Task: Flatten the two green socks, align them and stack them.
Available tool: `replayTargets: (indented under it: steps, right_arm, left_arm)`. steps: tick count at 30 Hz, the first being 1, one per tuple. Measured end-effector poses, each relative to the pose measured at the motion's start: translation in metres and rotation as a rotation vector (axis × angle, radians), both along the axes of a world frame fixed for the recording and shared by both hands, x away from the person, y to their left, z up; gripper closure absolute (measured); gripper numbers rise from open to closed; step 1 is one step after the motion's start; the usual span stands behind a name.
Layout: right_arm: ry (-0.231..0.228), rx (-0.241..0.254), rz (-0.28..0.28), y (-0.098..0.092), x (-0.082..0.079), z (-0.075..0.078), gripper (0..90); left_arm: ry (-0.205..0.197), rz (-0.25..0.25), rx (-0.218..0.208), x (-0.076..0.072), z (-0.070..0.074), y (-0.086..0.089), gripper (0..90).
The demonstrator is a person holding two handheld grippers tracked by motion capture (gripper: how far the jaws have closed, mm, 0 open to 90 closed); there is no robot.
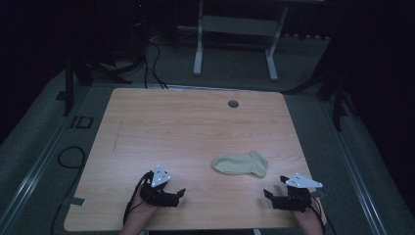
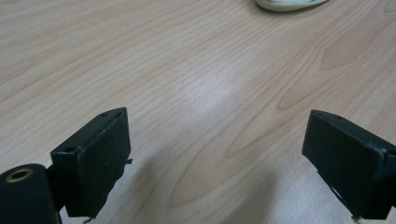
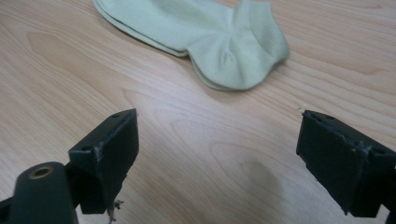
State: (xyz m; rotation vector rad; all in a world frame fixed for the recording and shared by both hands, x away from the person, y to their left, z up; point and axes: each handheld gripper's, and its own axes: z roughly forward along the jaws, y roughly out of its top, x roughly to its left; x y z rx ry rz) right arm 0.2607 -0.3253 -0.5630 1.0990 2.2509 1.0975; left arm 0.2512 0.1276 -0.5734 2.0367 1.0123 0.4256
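Note:
A pale yellow-green ankle sock point(image 1: 241, 164) lies flat on the wooden table point(image 1: 186, 127), right of centre near the front. My left gripper point(image 1: 179, 195) rests near the front edge, left of the sock, jaws wide apart over bare wood point(image 2: 219, 140); a sliver of the sock point(image 2: 287, 4) shows at the top of the left gripper view. My right gripper point(image 1: 270, 192) sits at the front right, just short of the sock, also open point(image 3: 217, 154). The sock point(image 3: 205, 37) lies ahead of its jaws, with its cuff towards the right.
A grey cable grommet point(image 1: 233, 104) sits in the tabletop near the far edge. Beyond the table stands a white frame point(image 1: 235, 39) on grey carpet, and cables point(image 1: 147, 63) trail on the floor at the left.

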Motion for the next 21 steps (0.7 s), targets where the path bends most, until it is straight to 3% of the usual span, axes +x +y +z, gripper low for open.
replayTargets:
  steps: [12,21]
  right_arm:
    - [0.000,0.007,-0.034,-0.007,0.000,-0.003,12.9]
    - [0.004,-0.002,-0.030,-0.006,0.001,-0.005,12.9]
  left_arm:
    - [0.000,0.005,-0.004,-0.006,-0.002,0.009,7.8]
    - [0.006,0.008,-0.004,-0.006,-0.004,0.014,7.8]
